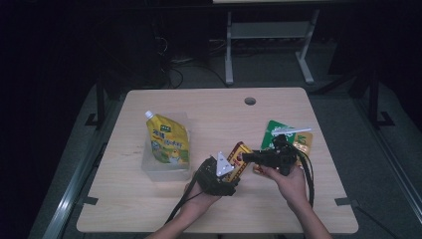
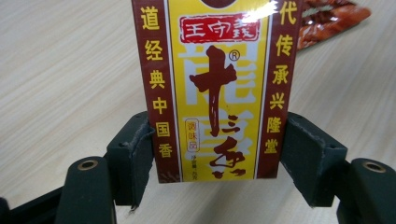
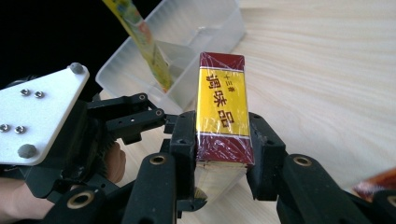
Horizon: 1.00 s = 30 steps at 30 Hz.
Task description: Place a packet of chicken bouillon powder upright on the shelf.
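A: Start at the left of the table (image 1: pixel 149 209). What stands there?

B: A clear plastic tub (image 1: pixel 159 167) with a yellow pouch (image 1: pixel 168 139) leaning in it. In the right gripper view the tub (image 3: pixel 196 32) is cut off at the top edge, and the pouch (image 3: pixel 140 37) shows as a thin strip.

A: Next, the left gripper (image 1: pixel 230 175).

B: Its pads stand on both sides of a red and yellow box (image 1: pixel 239 155). In the left gripper view (image 2: pixel 217 163) the left pad touches the box (image 2: pixel 217 88); the right pad sits just beside it, and contact there is hard to confirm. The top of the box is cut off.

A: And the right gripper (image 1: pixel 245 157)?

B: In its own view (image 3: pixel 217 140) both pads press the narrow sides of the box (image 3: pixel 222 102), which is held above the table between the two hands. The lower end of the box is hidden behind the jaws.

A: Farther right?

B: A green packet (image 1: pixel 272 130) and a white strip (image 1: pixel 291 131) lie partly behind the right gripper. Their print is too small to read.
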### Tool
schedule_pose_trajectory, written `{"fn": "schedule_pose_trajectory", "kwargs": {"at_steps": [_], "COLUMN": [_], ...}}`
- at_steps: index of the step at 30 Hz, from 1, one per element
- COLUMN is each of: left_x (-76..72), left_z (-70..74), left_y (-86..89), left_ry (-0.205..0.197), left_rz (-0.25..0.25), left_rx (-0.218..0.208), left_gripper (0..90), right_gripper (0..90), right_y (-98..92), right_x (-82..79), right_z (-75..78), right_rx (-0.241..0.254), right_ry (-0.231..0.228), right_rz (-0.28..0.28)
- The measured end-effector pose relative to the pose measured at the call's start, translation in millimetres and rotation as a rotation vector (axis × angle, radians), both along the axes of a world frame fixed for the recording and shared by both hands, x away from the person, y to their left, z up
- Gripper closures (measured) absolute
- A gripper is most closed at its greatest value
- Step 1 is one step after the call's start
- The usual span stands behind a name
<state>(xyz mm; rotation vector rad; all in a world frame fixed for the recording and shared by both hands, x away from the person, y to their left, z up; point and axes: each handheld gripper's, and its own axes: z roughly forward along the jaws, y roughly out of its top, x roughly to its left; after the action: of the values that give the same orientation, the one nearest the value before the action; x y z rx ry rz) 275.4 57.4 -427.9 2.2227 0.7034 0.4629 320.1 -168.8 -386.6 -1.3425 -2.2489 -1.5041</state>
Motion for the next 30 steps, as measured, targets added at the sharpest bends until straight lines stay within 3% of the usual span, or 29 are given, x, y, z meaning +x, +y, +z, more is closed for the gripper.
{"fn": "schedule_pose_trajectory", "kwargs": {"at_steps": [5, 8, 16, 24, 25, 30], "left_x": [-3.9, -6.9, -17.7, -28.9, -28.6, -32.1], "left_z": [2.9, 2.3, -3.2, -6.0, -8.9, -11.6], "left_y": [3.8, 8.0, 12.3, 13.3, 13.3, 14.4], "left_ry": [0.000, 0.020, 0.027, 0.019, 0.031, 0.053], "left_rz": [-0.003, -0.001, -0.037, -0.116, -0.132, -0.168], "left_rx": [-0.005, -0.025, -0.017, -0.008, 0.006, 0.000], "left_gripper": [28.9, 28.2, 28.3, 26.8, 25.9, 24.7], "right_gripper": [67.3, 67.4, 67.4, 67.4, 67.4, 67.4], "right_y": [3.6, 6.6, 12.5, 18.1, 22.9, 30.9], "right_x": [2.1, 2.4, 5.0, 14.5, 18.9, 26.2], "right_z": [10.6, 15.2, 24.1, 26.5, 28.9, 34.4], "right_rx": [-0.031, -0.068, -0.151, -0.208, -0.237, -0.271], "right_ry": [-0.034, -0.065, -0.126, -0.160, -0.171, -0.195], "right_rz": [0.025, 0.030, 0.050, 0.104, 0.127, 0.167]}}
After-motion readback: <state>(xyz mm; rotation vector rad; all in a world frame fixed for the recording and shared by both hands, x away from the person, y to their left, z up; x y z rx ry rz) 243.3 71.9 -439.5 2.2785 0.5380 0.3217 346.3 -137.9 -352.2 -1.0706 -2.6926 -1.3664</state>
